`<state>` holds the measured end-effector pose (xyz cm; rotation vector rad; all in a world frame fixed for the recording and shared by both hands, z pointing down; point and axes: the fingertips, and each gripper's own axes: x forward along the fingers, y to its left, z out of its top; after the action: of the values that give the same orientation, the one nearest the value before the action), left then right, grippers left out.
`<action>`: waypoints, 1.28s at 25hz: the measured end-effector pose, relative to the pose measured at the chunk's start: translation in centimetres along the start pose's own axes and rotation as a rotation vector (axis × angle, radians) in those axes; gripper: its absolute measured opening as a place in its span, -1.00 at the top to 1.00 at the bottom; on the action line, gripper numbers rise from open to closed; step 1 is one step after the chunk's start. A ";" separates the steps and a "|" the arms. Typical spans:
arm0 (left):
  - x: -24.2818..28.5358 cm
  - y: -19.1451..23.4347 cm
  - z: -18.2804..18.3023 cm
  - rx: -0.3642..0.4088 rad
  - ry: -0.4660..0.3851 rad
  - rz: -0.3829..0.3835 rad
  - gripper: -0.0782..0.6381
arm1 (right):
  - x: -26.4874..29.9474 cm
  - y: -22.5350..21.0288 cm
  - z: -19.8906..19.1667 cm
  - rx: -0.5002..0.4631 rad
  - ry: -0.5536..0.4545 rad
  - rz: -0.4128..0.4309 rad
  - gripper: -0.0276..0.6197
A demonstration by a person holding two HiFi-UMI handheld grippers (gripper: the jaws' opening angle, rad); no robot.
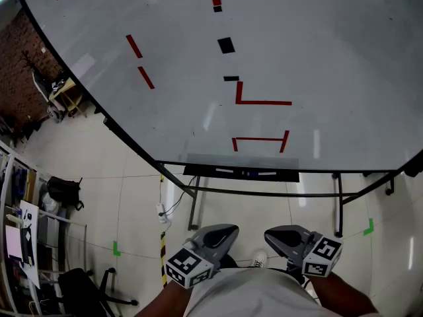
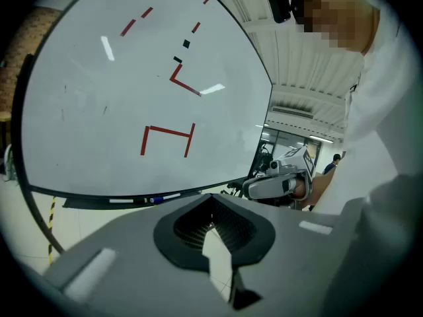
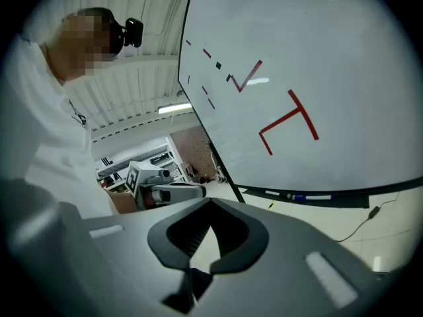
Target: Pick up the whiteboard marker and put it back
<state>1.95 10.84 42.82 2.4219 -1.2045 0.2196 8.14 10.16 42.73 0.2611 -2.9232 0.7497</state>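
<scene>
The whiteboard (image 1: 317, 51) carries red and black marks. Along its bottom edge runs a dark tray (image 1: 241, 173). On it lies a whiteboard marker (image 1: 249, 174) with a blue part, also visible as the marker (image 2: 153, 199) in the left gripper view and the marker (image 3: 305, 196) in the right gripper view. A white pen-like item (image 1: 223, 171) lies beside it. My left gripper (image 1: 221, 234) and right gripper (image 1: 280, 235) are held low by my body, well short of the tray. The left gripper (image 2: 211, 207) and right gripper (image 3: 211, 207) are both shut with nothing in them.
The board stands on a metal frame with legs (image 1: 338, 203) on a tiled floor. Green tape marks (image 1: 369, 227), a yellow-black strip (image 1: 162, 256) and a cable with a plug (image 1: 162, 210) lie on the floor. A chair (image 1: 82, 289) and shelves (image 1: 26, 236) stand at left.
</scene>
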 end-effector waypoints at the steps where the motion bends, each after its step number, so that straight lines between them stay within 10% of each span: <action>1: 0.0 0.3 0.0 -0.022 -0.005 0.000 0.73 | -0.1 -0.2 0.0 0.001 0.002 -0.001 0.91; 8: 0.5 4.3 1.7 -0.181 -0.093 -0.024 0.73 | 0.8 -2.2 0.4 0.006 -0.002 -0.040 0.91; 32: 2.1 18.3 5.0 -0.029 0.003 -0.223 0.67 | 10.6 -7.6 6.6 -0.007 -0.109 -0.345 0.91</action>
<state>-11.48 -2.66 44.59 2.5043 -0.9194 0.1374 -1.19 -1.08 42.08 0.8030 -2.8606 0.6889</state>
